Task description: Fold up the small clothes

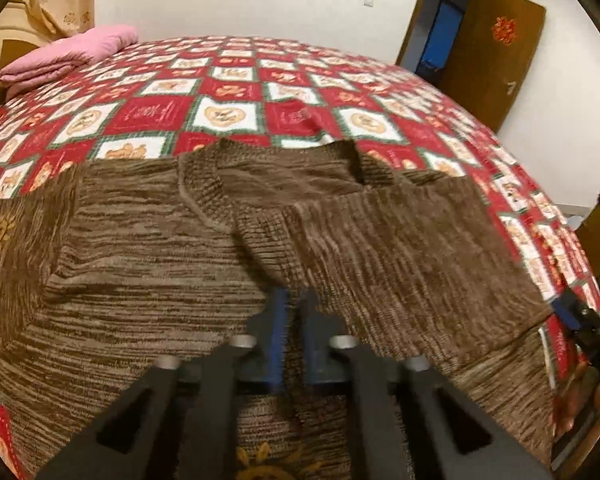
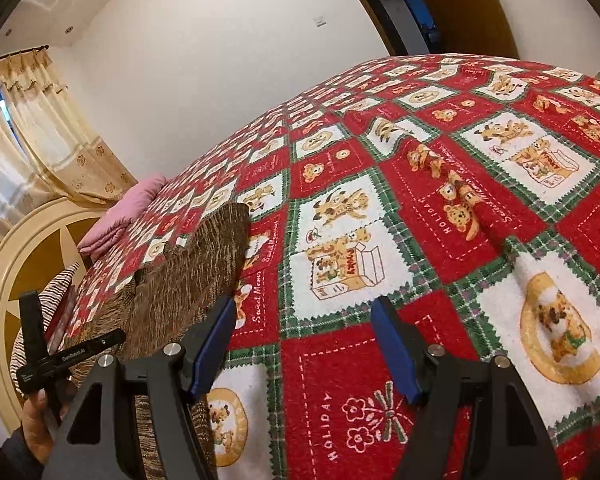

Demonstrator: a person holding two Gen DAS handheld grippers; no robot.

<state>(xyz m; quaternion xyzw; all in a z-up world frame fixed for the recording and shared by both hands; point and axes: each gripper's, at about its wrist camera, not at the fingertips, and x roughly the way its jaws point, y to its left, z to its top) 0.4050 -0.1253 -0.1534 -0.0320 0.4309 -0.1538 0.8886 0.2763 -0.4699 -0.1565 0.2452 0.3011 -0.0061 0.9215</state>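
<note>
A small brown knitted sweater (image 1: 148, 248) lies on the red patchwork bedspread (image 1: 228, 92). Its right part (image 1: 404, 252) is folded over the body. My left gripper (image 1: 294, 300) is shut on an edge of this folded brown cloth and holds it just above the sweater. My right gripper (image 2: 304, 320) is open and empty, over the bedspread (image 2: 440, 216) to the right of the sweater (image 2: 196, 276). The right gripper also shows at the far right edge of the left wrist view (image 1: 580, 316).
A folded pink blanket (image 1: 72, 54) lies at the bed's far left corner. A brown door (image 1: 496, 52) stands open beyond the bed. A round cream headboard (image 2: 24, 280) and curtains (image 2: 32, 140) stand at the left.
</note>
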